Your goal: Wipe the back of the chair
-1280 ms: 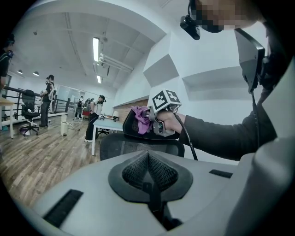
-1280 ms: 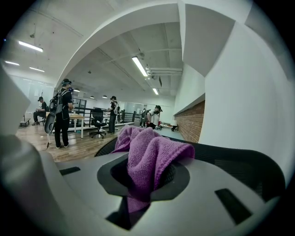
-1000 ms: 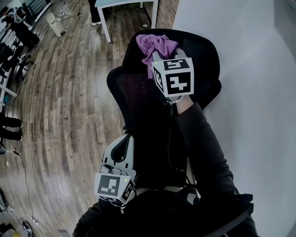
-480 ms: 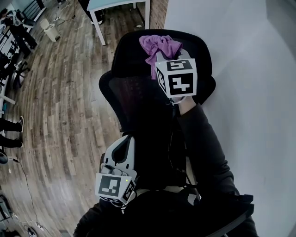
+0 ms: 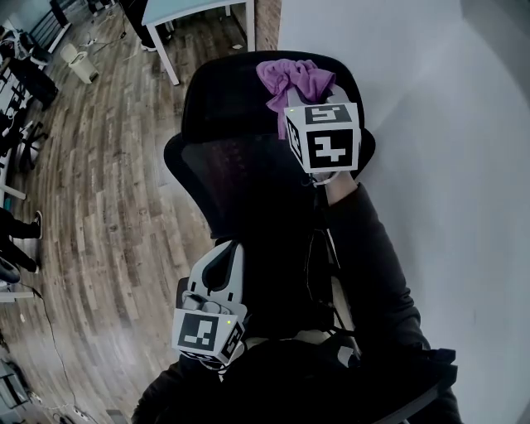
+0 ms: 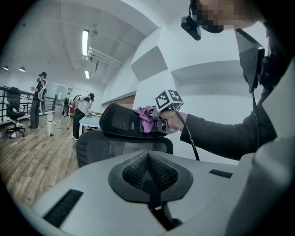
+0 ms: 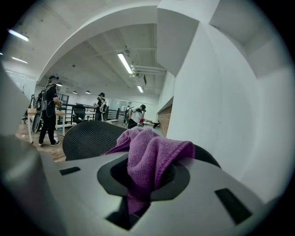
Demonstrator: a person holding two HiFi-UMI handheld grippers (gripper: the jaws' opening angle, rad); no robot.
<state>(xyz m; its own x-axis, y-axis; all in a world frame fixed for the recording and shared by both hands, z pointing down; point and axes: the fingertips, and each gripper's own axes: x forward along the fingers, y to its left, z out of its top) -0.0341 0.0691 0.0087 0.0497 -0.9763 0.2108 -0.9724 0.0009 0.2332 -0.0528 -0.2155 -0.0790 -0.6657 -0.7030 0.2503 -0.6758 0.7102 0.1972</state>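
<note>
My right tongs (image 7: 141,191) grip a purple cloth (image 5: 294,79), seemingly soft, light and floppy, best pinched by its bunched middle, at the chair's (image 5: 232,170) top edge; my left tongs (image 6: 148,179) are closed, empty.

A grey-brown wood-plank floor (image 5: 99,215) spreads across the left of the head view, and a plain white wall (image 5: 447,182) fills the right. At the top edge stands a table (image 5: 178,10) with a pale top and white legs, just beside a brick column (image 5: 267,21). A white bin (image 5: 80,62) stands on the planks well left of the table. In the left gripper view a person (image 6: 84,113) bends over that table, and another person (image 6: 39,97) stands farther off. A black office chair (image 6: 14,115) sits at the far left, and strip lights (image 6: 85,41) run along the white ceiling. The right gripper view shows a dark railing (image 7: 76,113) behind more standing people.
</note>
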